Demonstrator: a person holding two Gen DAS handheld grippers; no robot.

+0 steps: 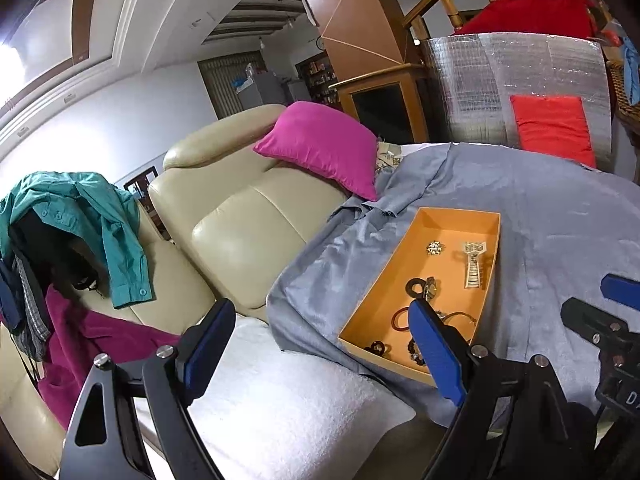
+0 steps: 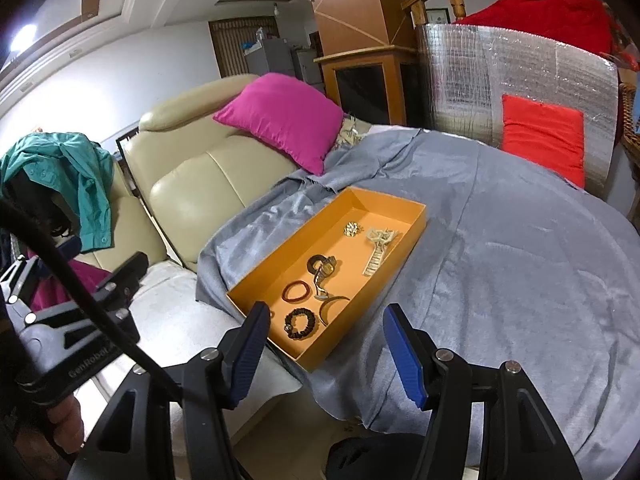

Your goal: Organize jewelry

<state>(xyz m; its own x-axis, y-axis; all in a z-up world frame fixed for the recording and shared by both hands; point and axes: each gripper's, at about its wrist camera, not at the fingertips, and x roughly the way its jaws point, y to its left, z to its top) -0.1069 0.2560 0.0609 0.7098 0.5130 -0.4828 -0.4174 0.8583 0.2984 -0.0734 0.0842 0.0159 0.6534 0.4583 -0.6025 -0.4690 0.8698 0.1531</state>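
Observation:
An orange tray (image 2: pixel 280 248) (image 1: pixel 384 288) lies on a grey cloth and holds several pieces of jewelry: a gold brooch (image 2: pixel 352 228) (image 1: pixel 434 247), a cream beaded piece (image 2: pixel 378 254) (image 1: pixel 473 264), a red ring bracelet (image 2: pixel 296 292), a black beaded bracelet (image 2: pixel 300 324) and a curved bangle (image 2: pixel 332 306). My left gripper (image 1: pixel 324 344) hovers open at the tray's near left corner, nothing between its blue pads. My right gripper (image 2: pixel 328 344) hangs open just in front of the tray's near end, empty too.
The grey cloth (image 2: pixel 500 264) covers a round table. A beige leather sofa (image 2: pixel 200 184) stands to the left with a magenta pillow (image 2: pixel 280 120), a teal shirt (image 2: pixel 72 172) and a white towel (image 1: pixel 288 400). A red cushion (image 2: pixel 540 136) leans on a silver foil panel (image 2: pixel 520 72) at the back.

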